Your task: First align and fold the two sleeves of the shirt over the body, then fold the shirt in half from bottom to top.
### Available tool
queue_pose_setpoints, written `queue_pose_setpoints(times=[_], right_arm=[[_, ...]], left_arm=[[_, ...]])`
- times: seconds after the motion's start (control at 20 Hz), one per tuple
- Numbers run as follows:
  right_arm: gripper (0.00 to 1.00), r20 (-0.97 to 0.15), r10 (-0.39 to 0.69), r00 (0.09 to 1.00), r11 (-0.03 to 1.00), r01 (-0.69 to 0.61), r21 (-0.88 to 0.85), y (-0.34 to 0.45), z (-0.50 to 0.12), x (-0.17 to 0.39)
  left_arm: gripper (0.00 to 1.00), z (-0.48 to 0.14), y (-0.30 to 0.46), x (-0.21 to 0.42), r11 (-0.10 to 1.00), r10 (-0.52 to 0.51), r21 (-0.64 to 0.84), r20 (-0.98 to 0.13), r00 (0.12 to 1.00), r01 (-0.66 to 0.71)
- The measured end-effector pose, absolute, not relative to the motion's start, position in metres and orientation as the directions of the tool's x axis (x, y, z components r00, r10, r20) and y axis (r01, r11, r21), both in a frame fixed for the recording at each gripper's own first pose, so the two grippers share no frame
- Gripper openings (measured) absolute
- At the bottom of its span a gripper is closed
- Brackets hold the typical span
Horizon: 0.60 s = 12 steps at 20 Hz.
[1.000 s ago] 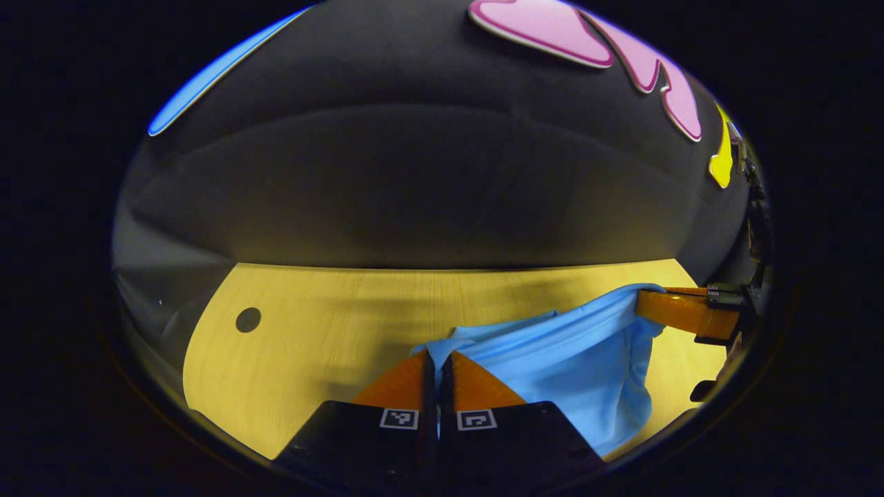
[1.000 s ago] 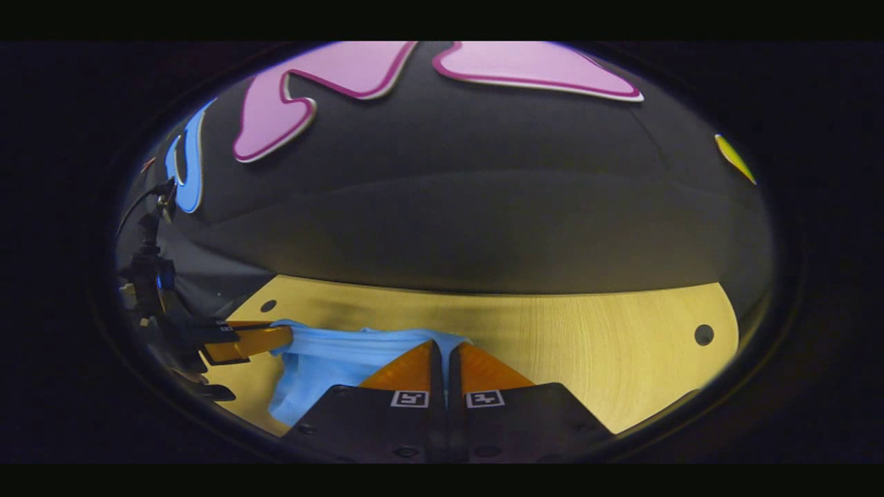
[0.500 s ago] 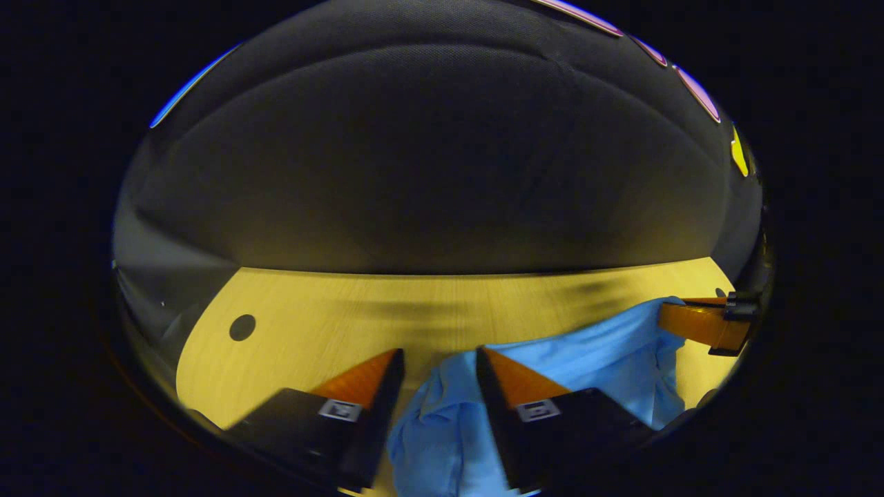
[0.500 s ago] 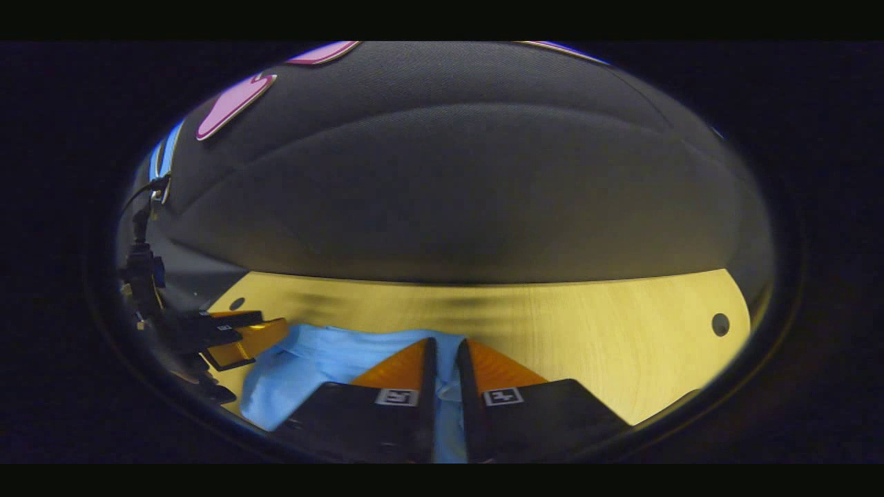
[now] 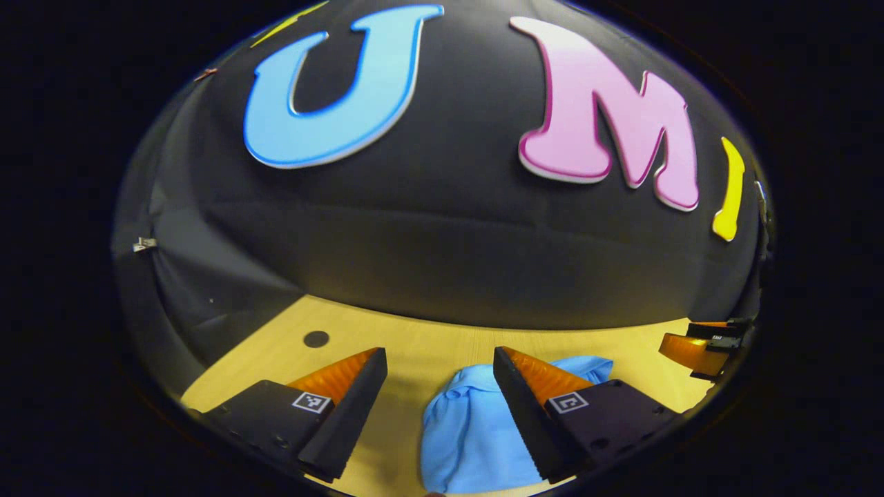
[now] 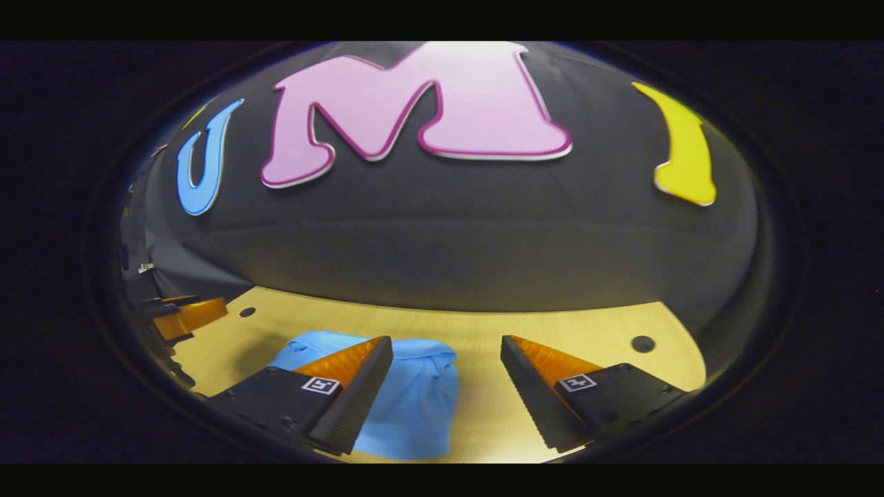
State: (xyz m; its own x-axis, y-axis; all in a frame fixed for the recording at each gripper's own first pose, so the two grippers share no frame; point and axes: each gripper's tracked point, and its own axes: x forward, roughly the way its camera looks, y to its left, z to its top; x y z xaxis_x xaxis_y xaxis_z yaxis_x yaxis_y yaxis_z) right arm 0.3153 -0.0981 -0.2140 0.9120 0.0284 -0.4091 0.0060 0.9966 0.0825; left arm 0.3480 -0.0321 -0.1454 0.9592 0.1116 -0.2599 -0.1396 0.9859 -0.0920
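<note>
Presently, one shirt [image 5: 476, 431], light blue, lies folded on the wooden table [image 5: 414, 352]. In the left gripper view it sits between that gripper's two fingers and passes behind the right-hand finger. In the right gripper view the shirt [image 6: 414, 400] lies behind and beside the left-hand finger, toward the left part of the table [image 6: 566, 331].

Left gripper [image 5: 438, 359]: two fingers, spread wide, nothing between them in contact; the cloth lies below the gap. It also shows at the left edge of the right gripper view [image 6: 190, 316], well apart from the shirt.

Right gripper [image 6: 445, 345]: two fingers, spread wide, holding nothing. It shows too at the right edge of the left gripper view [image 5: 697, 345], apart from the shirt.

Table holes counted: one round hole [image 5: 316, 339] in the left gripper view; two in the right gripper view, one at left [image 6: 247, 312] and one at right [image 6: 643, 343].
</note>
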Motion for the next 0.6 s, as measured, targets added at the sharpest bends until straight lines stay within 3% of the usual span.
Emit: queue_pose_setpoints(times=[0.6], right_arm=[[0.98, -0.232, 0.028, 0.972, 0.999, -0.018, 0.047, -0.080, -0.058, 0.087]], left_arm=[[0.98, -0.027, -0.057, 0.089, 0.999, 0.044, -0.019, -0.051, 0.998, -0.045]])
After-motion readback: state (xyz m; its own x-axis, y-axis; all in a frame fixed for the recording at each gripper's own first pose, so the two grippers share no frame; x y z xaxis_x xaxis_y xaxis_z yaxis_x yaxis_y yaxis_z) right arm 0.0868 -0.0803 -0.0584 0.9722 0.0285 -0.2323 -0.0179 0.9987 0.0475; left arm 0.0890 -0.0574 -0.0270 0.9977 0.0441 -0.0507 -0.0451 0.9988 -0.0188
